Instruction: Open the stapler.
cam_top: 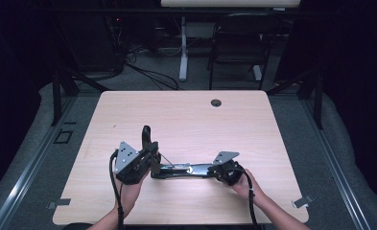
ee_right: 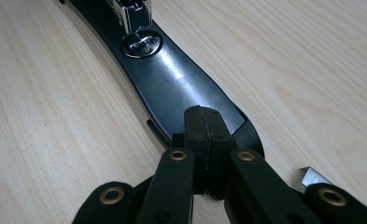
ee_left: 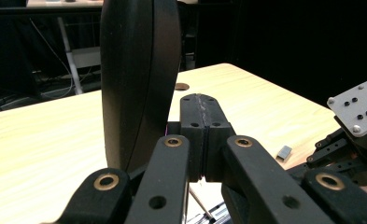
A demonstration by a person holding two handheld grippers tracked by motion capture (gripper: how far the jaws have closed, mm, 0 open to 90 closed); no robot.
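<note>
Two grippers of mine were on one thing: a black stapler (cam_top: 181, 170), swung open, lying in the lower middle of the high view on the wooden table (cam_top: 186, 115). Its base lay flat along the table between my hands, while its top arm (ee_left: 139, 79) stood upright, rising at the left end of the base and, in the left gripper view, towering from the centre to the top edge.

My left gripper (cam_top: 145, 160) sat just beside that upright arm; its jaws were pressed together with no gap, and I could not tell whether anything thin was pinched between them. My right gripper (ee_right: 207, 135) had its jaws closed too, tips resting on the near end of the glossy base (ee_right: 172, 84), pressing down on it rather than clamping it, as far as I could judge. The metal anvil plate (ee_right: 141, 44) showed in the upper part of that view, with the bright magazine end just above it. A small strip of staples (ee_left: 284, 151) lay on the wood at the lower right of the left gripper view.

I judged the stapler stiff and fairly heavy for its size, its shiny plastic slippery under hard pads. The hinge was the loose part: the arm could flop shut. I thought the best holds were the base end, pinned down, and the arm's narrow edges.
</note>
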